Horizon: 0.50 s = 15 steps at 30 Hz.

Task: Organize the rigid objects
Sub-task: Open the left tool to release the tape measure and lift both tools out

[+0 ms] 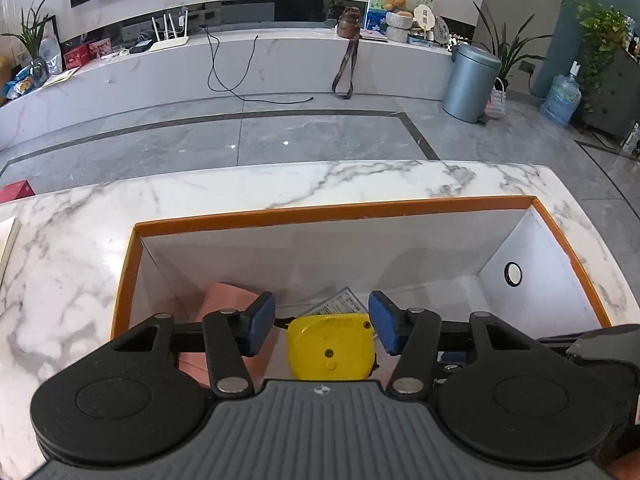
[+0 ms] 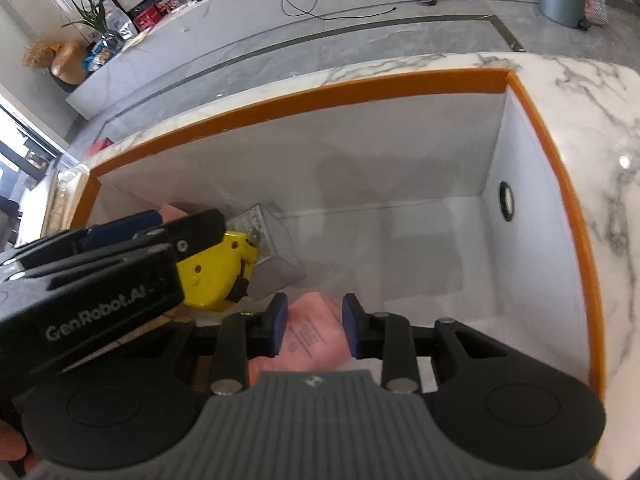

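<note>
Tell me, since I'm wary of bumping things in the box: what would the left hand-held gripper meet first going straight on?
Probably the yellow tape measure, which sits between the open fingers of the left hand-held gripper; beyond it lies a clear packet. Depth is unclear.

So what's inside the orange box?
Inside the orange box: a yellow tape measure, a pink packet and a small printed box. Both grippers cover part of the bottom.

One orange-rimmed box (image 2: 304, 96) holds one yellow tape measure (image 2: 212, 272), one pink packet (image 2: 312, 332) and one clear case (image 2: 268, 236).
</note>
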Motion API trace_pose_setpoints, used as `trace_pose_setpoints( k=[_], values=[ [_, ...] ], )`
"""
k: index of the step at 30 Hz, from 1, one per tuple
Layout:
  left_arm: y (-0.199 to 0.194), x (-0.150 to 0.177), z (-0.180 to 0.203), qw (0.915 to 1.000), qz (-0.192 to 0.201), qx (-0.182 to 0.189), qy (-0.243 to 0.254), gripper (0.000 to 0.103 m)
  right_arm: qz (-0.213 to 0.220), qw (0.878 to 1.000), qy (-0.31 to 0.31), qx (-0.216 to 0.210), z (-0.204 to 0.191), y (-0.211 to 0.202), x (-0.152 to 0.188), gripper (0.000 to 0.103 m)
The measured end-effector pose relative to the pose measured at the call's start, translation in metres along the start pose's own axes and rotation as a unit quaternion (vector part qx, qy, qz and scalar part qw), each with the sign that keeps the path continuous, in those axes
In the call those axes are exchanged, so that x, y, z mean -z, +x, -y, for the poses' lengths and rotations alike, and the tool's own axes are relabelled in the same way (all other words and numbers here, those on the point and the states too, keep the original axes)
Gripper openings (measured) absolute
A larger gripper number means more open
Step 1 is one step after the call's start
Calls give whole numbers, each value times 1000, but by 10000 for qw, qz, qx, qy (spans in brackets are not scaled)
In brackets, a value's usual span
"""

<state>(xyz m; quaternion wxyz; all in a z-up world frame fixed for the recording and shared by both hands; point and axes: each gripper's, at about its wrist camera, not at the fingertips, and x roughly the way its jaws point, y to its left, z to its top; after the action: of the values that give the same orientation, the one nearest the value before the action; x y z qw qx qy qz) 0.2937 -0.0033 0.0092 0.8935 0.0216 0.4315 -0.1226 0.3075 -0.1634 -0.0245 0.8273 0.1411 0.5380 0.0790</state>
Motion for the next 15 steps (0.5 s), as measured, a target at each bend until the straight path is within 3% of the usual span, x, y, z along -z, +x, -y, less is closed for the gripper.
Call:
trace_pose_setpoints(
  k=[6, 12, 15],
  values=[
    [-7, 5, 1, 9998, 14, -211, -59, 59, 422, 9967, -489, 489, -12, -15, 5, 59],
    [-9, 9, 2, 9990, -229, -362, -132, 58, 664, 9908, -862, 808, -20, -22, 11, 64],
    [-19, 11, 2, 9993, -85, -356, -124, 58, 883, 9873, -984, 877, -21, -31, 15, 64]
  ],
)
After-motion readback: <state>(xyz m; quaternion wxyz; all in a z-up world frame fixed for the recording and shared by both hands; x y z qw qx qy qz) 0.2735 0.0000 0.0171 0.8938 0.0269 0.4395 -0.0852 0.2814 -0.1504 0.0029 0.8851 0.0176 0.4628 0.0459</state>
